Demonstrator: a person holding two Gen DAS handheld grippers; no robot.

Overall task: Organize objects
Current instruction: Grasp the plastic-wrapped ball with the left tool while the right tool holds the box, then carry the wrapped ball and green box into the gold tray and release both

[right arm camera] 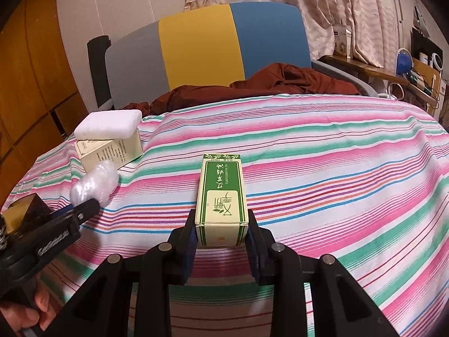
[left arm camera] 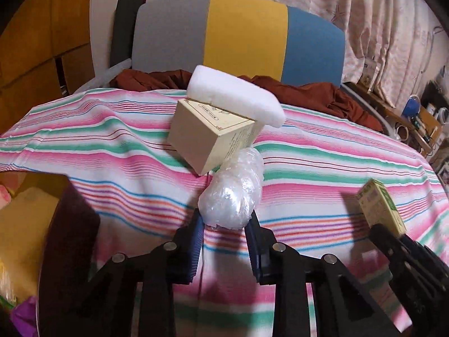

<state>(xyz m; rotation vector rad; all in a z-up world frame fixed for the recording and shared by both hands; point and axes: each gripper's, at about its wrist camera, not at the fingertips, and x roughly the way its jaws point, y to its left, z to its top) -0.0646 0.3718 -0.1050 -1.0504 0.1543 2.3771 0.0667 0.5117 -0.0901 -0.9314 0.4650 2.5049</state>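
Observation:
My left gripper (left arm camera: 224,224) is shut on a roll of bubble wrap (left arm camera: 233,193), held just above the striped cloth; it also shows in the right wrist view (right arm camera: 95,182). My right gripper (right arm camera: 221,230) is shut on a green and cream box (right arm camera: 221,196), which shows at the right in the left wrist view (left arm camera: 381,207). A beige carton (left arm camera: 207,134) lies on the cloth beyond the bubble wrap, with a white foam block (left arm camera: 235,95) resting on top of it. Both show at the left in the right wrist view, carton (right arm camera: 112,151) and foam (right arm camera: 109,123).
A pink, green and white striped cloth (left arm camera: 322,168) covers the surface. A dark open box (left arm camera: 42,224) with yellow lining stands at the near left. A brown garment (right arm camera: 266,84) and a grey, yellow and blue chair back (left arm camera: 238,36) lie beyond. A cluttered shelf (left arm camera: 415,118) is at the right.

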